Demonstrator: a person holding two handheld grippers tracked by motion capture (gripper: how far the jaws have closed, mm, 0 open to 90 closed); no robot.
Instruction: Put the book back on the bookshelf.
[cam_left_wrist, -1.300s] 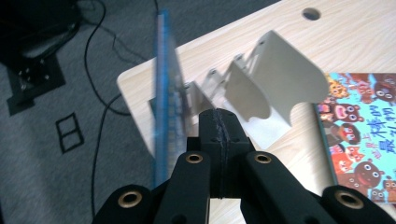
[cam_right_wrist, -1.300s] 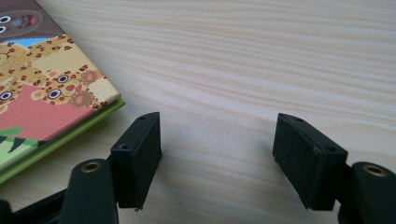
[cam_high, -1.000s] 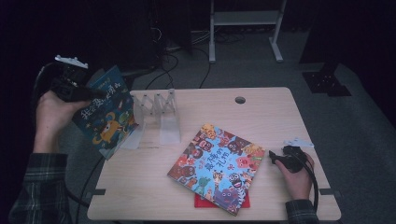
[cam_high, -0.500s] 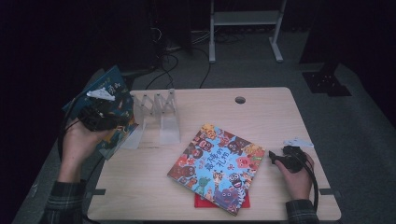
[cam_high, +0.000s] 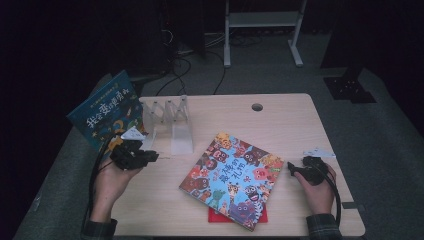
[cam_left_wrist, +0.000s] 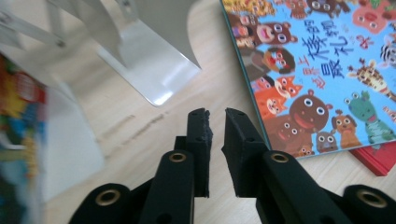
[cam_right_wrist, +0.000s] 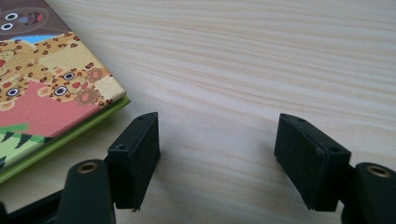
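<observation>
A blue picture book (cam_high: 102, 112) stands tilted at the left end of the white rack (cam_high: 172, 122), also seen blurred as the blue book (cam_left_wrist: 18, 121). My left gripper (cam_high: 150, 156) hovers just in front of the rack (cam_left_wrist: 154, 70), apart from that book. In its own view the left gripper (cam_left_wrist: 217, 114) has its jaws almost together with nothing between them. A colourful animal book (cam_high: 232, 177) lies flat mid-table on a red book (cam_high: 215, 216). My right gripper (cam_high: 292, 170) rests open beside the animal book's right edge. The right gripper (cam_right_wrist: 217, 126) has only bare wood between its jaws, with the animal book (cam_right_wrist: 42, 84) to their left.
The wooden table (cam_high: 280, 125) has a cable hole (cam_high: 257, 107) near its far edge. The rack's other slots (cam_high: 181, 107) stand free. A corner of the red book (cam_left_wrist: 378, 158) sticks out under the animal book (cam_left_wrist: 322, 70). Dark floor and a metal stand lie beyond the table.
My left hand carried the blue book from off the table's left side to the rack and let go of it. It then drew back toward the near side. The right gripper stayed put.
</observation>
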